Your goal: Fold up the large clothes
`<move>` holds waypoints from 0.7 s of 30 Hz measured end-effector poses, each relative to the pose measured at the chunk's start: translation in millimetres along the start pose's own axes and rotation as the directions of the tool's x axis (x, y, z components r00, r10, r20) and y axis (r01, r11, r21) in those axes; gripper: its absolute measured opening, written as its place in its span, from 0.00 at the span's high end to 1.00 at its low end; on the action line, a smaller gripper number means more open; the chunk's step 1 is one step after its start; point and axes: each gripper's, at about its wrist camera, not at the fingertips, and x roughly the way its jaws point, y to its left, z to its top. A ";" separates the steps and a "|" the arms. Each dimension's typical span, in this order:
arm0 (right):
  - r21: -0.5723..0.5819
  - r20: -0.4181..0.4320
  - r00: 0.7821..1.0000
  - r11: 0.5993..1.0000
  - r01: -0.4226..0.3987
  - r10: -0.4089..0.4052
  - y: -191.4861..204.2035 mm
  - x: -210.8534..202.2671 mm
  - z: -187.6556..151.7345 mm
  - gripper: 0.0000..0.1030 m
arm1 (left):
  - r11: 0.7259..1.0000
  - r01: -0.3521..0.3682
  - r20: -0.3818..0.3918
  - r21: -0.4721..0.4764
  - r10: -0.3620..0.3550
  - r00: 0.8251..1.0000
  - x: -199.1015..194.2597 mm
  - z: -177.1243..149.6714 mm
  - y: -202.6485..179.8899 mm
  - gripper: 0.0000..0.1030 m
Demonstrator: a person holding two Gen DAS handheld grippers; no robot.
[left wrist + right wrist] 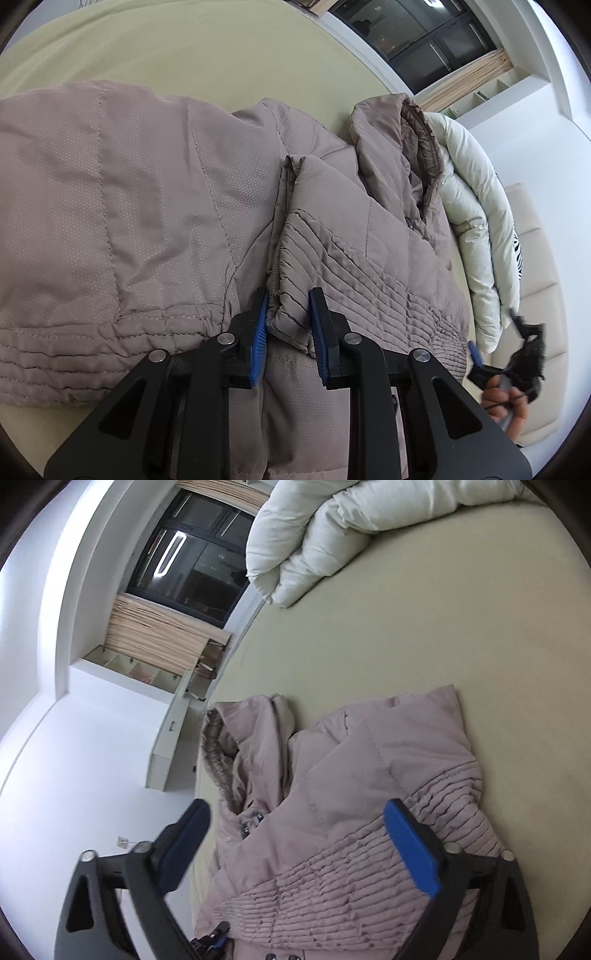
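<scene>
Bed (424,635) carries the taupe padded jacket (122,206), spread near its edge, collar end toward the pale duvet (317,535). Jacket long axis runs away from both tools. Left tool (288,325) is nearer: clenched on a folded front edge at the ribbed hem. Right tool (295,845) hangs released above the hem, nothing between its pads.

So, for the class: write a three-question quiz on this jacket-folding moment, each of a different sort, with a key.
1. True or false: the left gripper pinches a fold of the taupe jacket.
2. The right gripper is: A) open, holding nothing; B) shut on the jacket; C) shut on the duvet.
3. Fill in: the white ___ lies bunched on the bed beyond the jacket.

Key: 1 true; 2 A; 3 duvet.
</scene>
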 end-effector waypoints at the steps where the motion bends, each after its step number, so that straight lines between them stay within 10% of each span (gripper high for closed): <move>1: -0.005 -0.016 0.998 0.998 0.068 -0.068 -7.7 11.1 -1.9 0.00 | 1.000 0.012 -0.007 -0.004 -0.012 1.000 -1.1 0.8 1.2 0.79; 6: -0.160 -0.073 0.983 0.975 0.157 -0.170 -11.8 35.7 -16.4 0.02 | 1.000 0.003 0.017 0.014 -0.004 1.000 -43.4 -3.2 8.2 0.75; 13: -0.155 -0.006 0.998 0.986 0.055 -0.057 33.7 -44.8 -60.4 0.02 | 0.992 -0.029 0.169 -0.123 0.049 0.984 -160.2 -46.1 85.2 0.49; 21: -0.133 -0.162 0.986 0.990 -0.051 0.029 40.7 -84.8 -172.7 0.02 | 0.895 -0.028 0.251 -0.445 0.154 0.956 -255.1 -117.9 212.3 0.49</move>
